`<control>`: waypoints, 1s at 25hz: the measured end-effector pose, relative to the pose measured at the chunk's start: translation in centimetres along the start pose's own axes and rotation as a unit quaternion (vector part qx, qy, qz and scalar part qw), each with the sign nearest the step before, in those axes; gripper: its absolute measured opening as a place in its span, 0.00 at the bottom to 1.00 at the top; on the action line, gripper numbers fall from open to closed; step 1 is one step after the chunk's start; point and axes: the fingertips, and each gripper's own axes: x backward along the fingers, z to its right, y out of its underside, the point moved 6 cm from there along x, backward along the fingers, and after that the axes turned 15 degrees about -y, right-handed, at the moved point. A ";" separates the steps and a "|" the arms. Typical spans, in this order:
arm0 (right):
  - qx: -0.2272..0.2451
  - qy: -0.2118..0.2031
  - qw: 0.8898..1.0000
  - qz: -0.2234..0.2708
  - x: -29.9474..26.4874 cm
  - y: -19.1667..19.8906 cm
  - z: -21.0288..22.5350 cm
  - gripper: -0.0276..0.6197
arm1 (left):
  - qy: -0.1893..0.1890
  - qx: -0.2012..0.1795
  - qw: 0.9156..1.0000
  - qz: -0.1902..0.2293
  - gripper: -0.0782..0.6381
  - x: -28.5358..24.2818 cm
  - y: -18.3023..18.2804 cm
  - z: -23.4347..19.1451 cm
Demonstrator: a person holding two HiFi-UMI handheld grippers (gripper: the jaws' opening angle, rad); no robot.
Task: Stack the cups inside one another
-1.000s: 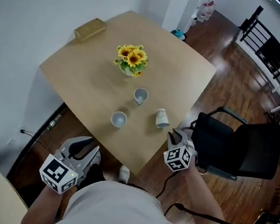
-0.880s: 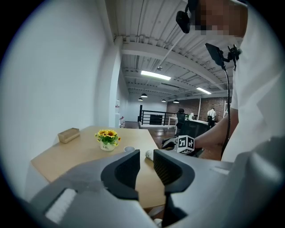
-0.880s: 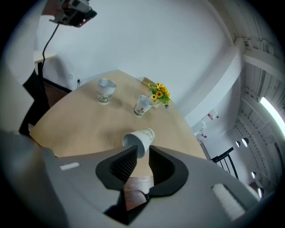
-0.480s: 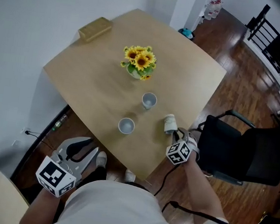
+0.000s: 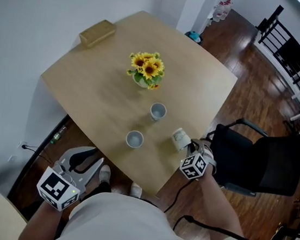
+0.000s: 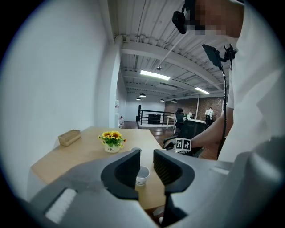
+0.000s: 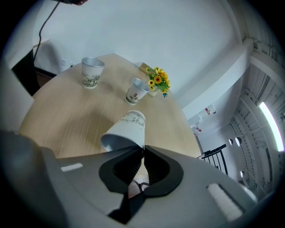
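At the near right edge of the table (image 5: 100, 82), the right gripper (image 5: 191, 146) has just closed its jaws on the tipped cup (image 5: 180, 139), pinching its rim. A near cup (image 5: 134, 139) and a far cup (image 5: 158, 112) stand upright to its left. The left gripper (image 5: 87, 158) is off the table, its jaws apart and empty. The print on the cups is too small to read.

Bright, even indoor light; a ceiling lamp (image 6: 153, 75) glares at upper centre of the left gripper view. Both gripper views bulge fisheye-wise with black corners. The tipped cup (image 7: 127, 129) casts a soft shadow on the table (image 7: 58, 102).
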 end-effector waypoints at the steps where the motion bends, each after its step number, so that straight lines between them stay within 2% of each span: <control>1: 0.006 0.001 1.000 -0.002 0.8 -0.3 0.3 0.08 | 0.004 0.000 1.000 0.002 0.25 -0.2 -0.1 -0.2; 4: 0.033 0.004 0.999 -0.013 3.1 -1.3 1.3 0.08 | 0.019 0.001 1.000 0.010 0.25 -0.9 -0.3 -0.8; 7: 0.042 -0.013 0.999 -0.024 5.1 -2.7 2.3 0.08 | 0.033 0.001 0.999 0.020 0.25 -1.5 -0.5 -1.4; 10: 0.000 -0.057 0.998 -0.022 6.7 -4.6 3.1 0.08 | 0.043 0.004 0.999 0.029 0.25 -1.9 -0.5 -2.1; 14: -0.080 -0.112 0.991 -0.004 7.2 -8.2 4.1 0.08 | 0.048 0.006 0.998 0.035 0.25 -1.9 -0.4 -3.5; 17: -0.103 -0.139 0.985 -0.012 6.8 -10.4 4.6 0.08 | 0.046 0.009 0.998 0.040 0.25 -1.6 -0.5 -4.6; 20: -0.094 -0.164 0.981 -0.037 6.1 -12.2 5.0 0.08 | 0.043 0.013 0.998 0.044 0.25 -1.4 -0.4 -5.8; 25: -0.045 -0.198 0.975 -0.088 4.4 -14.6 5.9 0.08 | 0.039 0.018 0.998 0.050 0.25 -1.1 0.2 -7.7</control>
